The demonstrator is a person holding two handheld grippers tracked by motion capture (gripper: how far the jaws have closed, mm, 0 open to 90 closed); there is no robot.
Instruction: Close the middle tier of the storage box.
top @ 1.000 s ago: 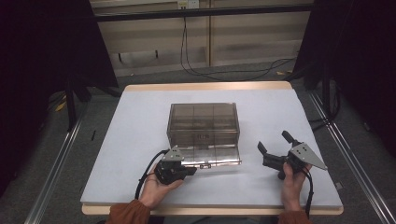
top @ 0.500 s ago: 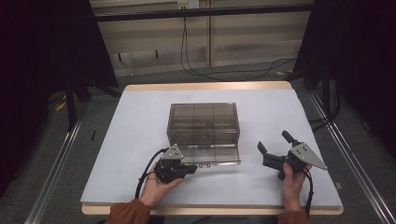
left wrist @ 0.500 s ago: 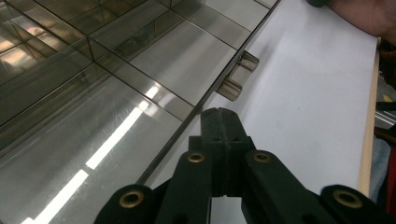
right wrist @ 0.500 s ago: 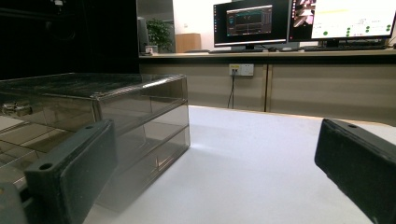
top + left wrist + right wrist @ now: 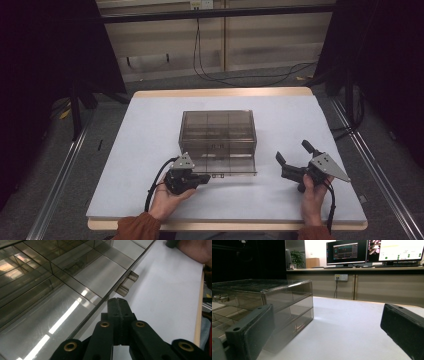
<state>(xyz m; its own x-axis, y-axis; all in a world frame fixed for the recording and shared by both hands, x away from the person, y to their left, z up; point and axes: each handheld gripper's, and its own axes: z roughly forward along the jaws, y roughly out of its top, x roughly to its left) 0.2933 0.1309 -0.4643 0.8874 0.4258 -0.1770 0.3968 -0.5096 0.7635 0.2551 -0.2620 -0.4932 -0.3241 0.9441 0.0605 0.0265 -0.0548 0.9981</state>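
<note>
A smoky clear compartment box (image 5: 218, 132) stands mid-table, its front flap (image 5: 230, 166) folded down flat toward me. My left gripper (image 5: 205, 178) lies low at the flap's front left edge, jaws shut with nothing between them. In the left gripper view its tip (image 5: 117, 303) sits right at the flap's rim (image 5: 100, 302), just short of a small latch (image 5: 127, 283). My right gripper (image 5: 292, 152) is held to the right of the box, apart from it, jaws open and empty. The right gripper view looks between its open jaws (image 5: 327, 315), with the box (image 5: 287, 302) to the left.
The white tabletop (image 5: 150, 130) has a wooden front edge (image 5: 225, 225). Cables (image 5: 240, 77) run on the floor beyond the table, and metal rails (image 5: 60, 175) flank it. Monitors (image 5: 345, 251) stand on a desk far behind. The other hand (image 5: 195, 250) appears in the left gripper view.
</note>
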